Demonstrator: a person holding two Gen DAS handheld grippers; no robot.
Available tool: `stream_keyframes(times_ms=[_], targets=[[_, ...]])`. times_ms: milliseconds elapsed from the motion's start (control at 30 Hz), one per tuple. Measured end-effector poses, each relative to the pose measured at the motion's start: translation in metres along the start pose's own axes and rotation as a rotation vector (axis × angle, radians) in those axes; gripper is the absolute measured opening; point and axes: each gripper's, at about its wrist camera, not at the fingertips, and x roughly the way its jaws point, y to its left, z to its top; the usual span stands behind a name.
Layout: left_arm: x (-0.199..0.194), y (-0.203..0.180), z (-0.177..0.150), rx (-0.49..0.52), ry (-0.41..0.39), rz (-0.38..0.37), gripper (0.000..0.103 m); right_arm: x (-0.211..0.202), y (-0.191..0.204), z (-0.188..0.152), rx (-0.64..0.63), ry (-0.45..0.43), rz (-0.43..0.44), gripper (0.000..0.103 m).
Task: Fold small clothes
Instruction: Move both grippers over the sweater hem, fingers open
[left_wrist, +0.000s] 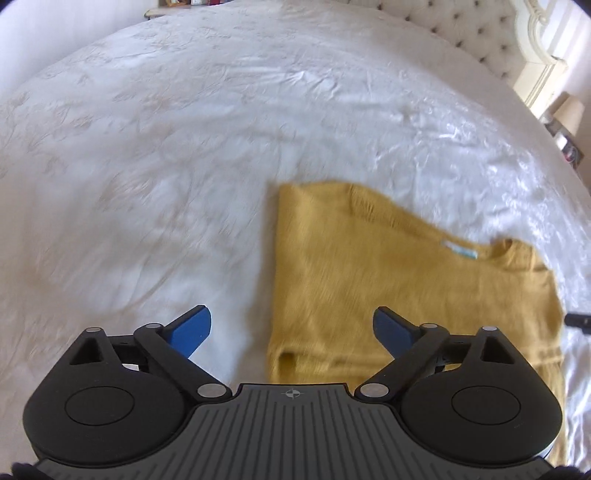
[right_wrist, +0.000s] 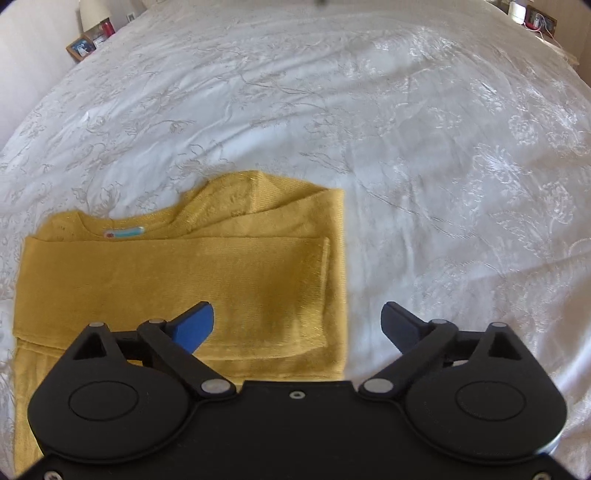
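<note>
The mustard sweater (right_wrist: 177, 280) lay flat on the white bedspread (right_wrist: 424, 147), and the job looked partly done. In the right wrist view a sleeve (right_wrist: 207, 254) was folded across the body, its cuff close to the garment's right edge, with the neck label (right_wrist: 123, 232) showing at the collar. The left wrist view, smeared by blur, showed the sweater's left edge straight and a small fold near the hem. Both tools were released: the left tool (left_wrist: 291, 328) hung with fingers spread wide over that left edge, holding nothing, and the right tool (right_wrist: 297, 325) gaped just as wide above the right edge. By my reckoning the sides were in, and the fold bringing hem to collar was left.
</note>
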Motion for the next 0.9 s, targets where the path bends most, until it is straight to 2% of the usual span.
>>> stream_keyframes(times_ms=[200,267,367,433,533,633,733,900], targets=[[0.031,-0.01,0.016,0.066,0.015,0.068,0.096,0.02,0.025,0.006,-0.063,0.019,0.033,0.099],[0.04,-0.003,0.016,0.081,0.034,0.109,0.096,0.03,0.024,0.005,-0.062,0.045,0.014,0.099],[0.059,0.014,0.013,0.098,0.108,0.196,0.097,0.043,0.012,0.0,-0.037,0.099,-0.052,0.099],[0.062,0.027,0.011,0.073,0.124,0.212,0.098,0.046,-0.001,-0.004,-0.003,0.126,-0.082,0.099],[0.051,0.034,0.01,0.063,0.119,0.189,0.098,0.031,-0.017,-0.01,0.075,0.104,-0.059,0.099],[0.029,0.031,0.004,0.069,0.098,0.149,0.098,0.009,-0.024,-0.021,0.101,0.068,-0.028,0.099],[0.006,0.026,-0.008,0.048,0.081,0.093,0.098,-0.014,-0.023,-0.036,0.104,0.04,0.007,0.102],[-0.029,0.008,-0.032,0.026,0.068,0.032,0.098,-0.045,-0.013,-0.064,0.115,0.012,0.069,0.102]])
